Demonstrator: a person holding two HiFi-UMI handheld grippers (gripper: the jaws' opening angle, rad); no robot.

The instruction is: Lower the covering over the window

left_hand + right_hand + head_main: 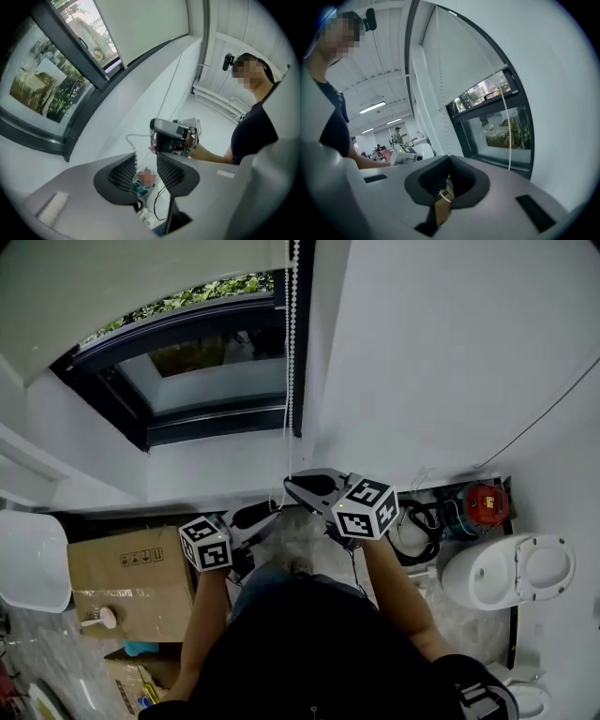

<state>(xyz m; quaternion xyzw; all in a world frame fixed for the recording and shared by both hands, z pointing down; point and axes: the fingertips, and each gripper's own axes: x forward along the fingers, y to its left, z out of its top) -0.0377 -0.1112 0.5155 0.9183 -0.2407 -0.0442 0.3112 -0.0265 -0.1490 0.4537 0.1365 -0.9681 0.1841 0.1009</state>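
The blind (141,277), at the upper left of the head view, is only partly lowered. The bead chain (290,352) is clenched by the right gripper (449,161) alone, the left gripper (146,159) being released; by a slanted pull it could be lost.

White walls (441,352) frame a dark-framed window (187,371) with greenery outside. Below it, cardboard boxes (131,582) and a white toilet (506,568) stand on the floor (37,638). Ceiling strip lights (372,107) glow.
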